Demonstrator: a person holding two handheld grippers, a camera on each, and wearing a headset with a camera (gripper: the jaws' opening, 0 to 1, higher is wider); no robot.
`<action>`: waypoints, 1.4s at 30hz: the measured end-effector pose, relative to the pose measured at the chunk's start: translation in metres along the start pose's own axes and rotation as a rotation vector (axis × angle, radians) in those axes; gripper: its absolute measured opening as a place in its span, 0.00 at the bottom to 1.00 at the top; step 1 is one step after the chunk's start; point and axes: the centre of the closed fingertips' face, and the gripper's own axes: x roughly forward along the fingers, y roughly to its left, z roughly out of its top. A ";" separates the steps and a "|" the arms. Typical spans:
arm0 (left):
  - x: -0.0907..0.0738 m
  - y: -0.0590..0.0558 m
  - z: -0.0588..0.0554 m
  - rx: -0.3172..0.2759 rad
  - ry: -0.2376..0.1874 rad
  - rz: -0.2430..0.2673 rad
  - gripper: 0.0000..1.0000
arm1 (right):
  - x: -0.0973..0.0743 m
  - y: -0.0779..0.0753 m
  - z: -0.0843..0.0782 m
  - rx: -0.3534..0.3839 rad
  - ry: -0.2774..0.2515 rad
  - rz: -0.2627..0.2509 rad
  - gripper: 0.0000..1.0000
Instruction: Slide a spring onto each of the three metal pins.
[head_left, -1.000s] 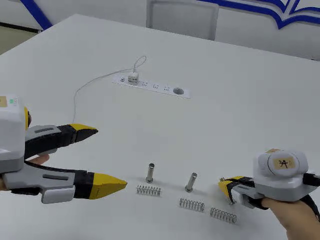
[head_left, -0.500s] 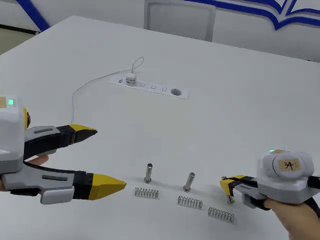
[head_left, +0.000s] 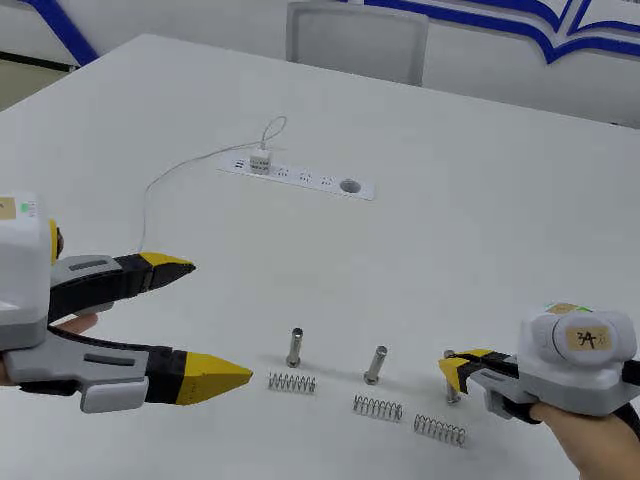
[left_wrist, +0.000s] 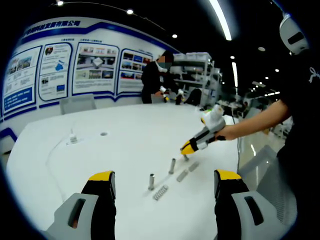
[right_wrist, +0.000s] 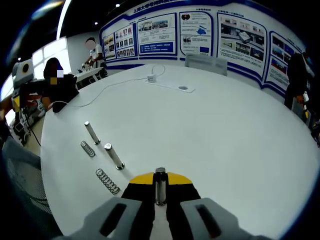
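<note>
Three short metal pins stand in a row on the white table (head_left: 430, 250): the left pin (head_left: 295, 346), the middle pin (head_left: 377, 363) and the right pin (head_left: 451, 385). In front of each lies a spring (head_left: 292, 381), (head_left: 377, 407), (head_left: 440, 431). My right gripper (head_left: 455, 370) is shut on the right pin, seen upright between its yellow tips (right_wrist: 160, 172). My left gripper (head_left: 215, 318) is open wide, empty, left of the row. The left gripper view looks along the pins (left_wrist: 151, 181), (left_wrist: 172, 165) and springs (left_wrist: 160, 192) to the right gripper (left_wrist: 190, 147).
A white power strip (head_left: 300, 175) with a plugged-in adapter and a thin cable (head_left: 180, 170) lies further back on the table. A grey chair (head_left: 355, 40) stands at the far edge. A person (left_wrist: 155, 82) stands by the wall boards beyond the table.
</note>
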 end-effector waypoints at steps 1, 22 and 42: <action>0.000 0.000 0.000 0.001 0.001 0.000 0.83 | 0.000 0.000 0.000 0.004 -0.003 0.001 0.06; 0.001 -0.002 0.001 0.002 0.005 0.000 0.83 | -0.002 0.005 0.007 0.042 -0.143 0.037 0.07; 0.002 -0.007 0.001 0.012 0.019 -0.010 0.83 | -0.011 0.007 -0.002 -0.054 -0.153 0.021 0.08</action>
